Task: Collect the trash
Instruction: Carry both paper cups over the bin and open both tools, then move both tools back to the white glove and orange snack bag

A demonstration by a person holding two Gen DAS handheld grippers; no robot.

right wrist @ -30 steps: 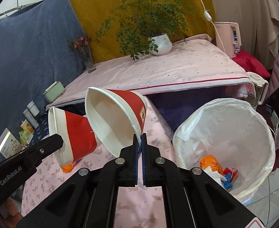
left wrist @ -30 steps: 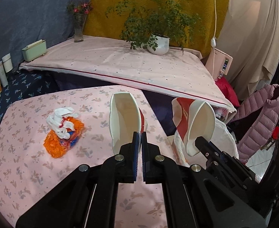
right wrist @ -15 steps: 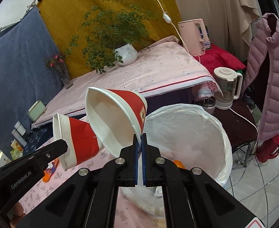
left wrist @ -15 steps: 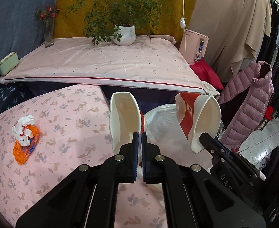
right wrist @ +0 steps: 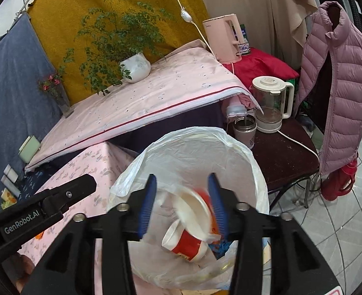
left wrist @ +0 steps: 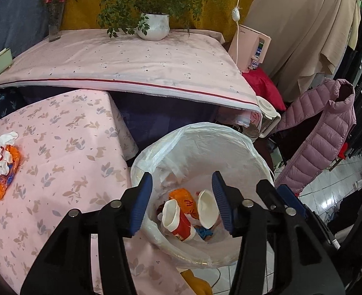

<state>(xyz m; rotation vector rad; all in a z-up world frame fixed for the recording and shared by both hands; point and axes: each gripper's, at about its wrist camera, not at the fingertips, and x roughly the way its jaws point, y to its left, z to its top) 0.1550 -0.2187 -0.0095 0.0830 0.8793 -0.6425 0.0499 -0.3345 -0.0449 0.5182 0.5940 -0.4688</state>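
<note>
Left wrist view: two red-and-white paper cups (left wrist: 179, 222) lie inside the lined bin (left wrist: 230, 145)

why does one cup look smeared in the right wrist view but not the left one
Right wrist view: the upper paper cup is motion-blurred, apparently mid-fall into the trash bag; the lower cup is sharp. Left wrist view: both cups look crisp; fisheye bends the edges.
</note>
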